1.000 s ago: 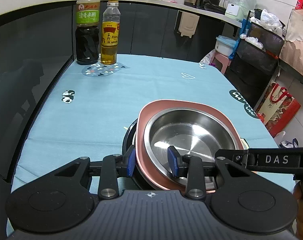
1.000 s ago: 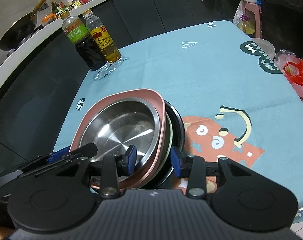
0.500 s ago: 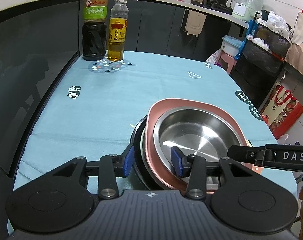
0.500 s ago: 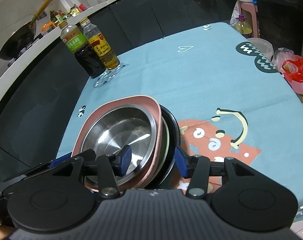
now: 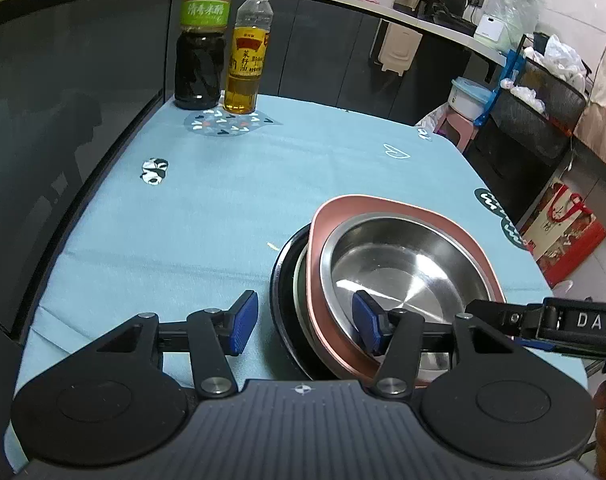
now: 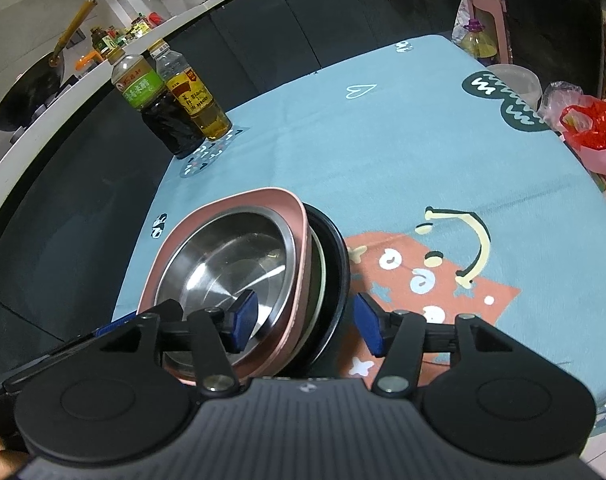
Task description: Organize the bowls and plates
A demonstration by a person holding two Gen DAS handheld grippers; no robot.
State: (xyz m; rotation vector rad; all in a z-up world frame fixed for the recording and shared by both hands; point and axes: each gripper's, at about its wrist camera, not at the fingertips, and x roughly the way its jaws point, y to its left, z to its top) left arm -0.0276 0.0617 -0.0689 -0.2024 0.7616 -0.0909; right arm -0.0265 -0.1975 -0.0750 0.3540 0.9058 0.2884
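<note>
- Left gripper (image 5: 305, 324): jaws spread wide, straddling the near-left rim of the dish stack, gripping nothing.
- Right gripper (image 6: 306, 322): jaws likewise apart, straddling the stack's near-right rim.
- Stack sits near the front edge of the blue tablecloth (image 5: 207, 216): steel bowl (image 5: 399, 264) nested in pink square plate (image 5: 387, 205), over a pale plate and black dish (image 5: 281, 280). All upright, openings facing up.
- Far left corner: dark vinegar bottle (image 5: 201, 40) touching oil bottle (image 5: 247, 52), well apart from the stack.
</note>
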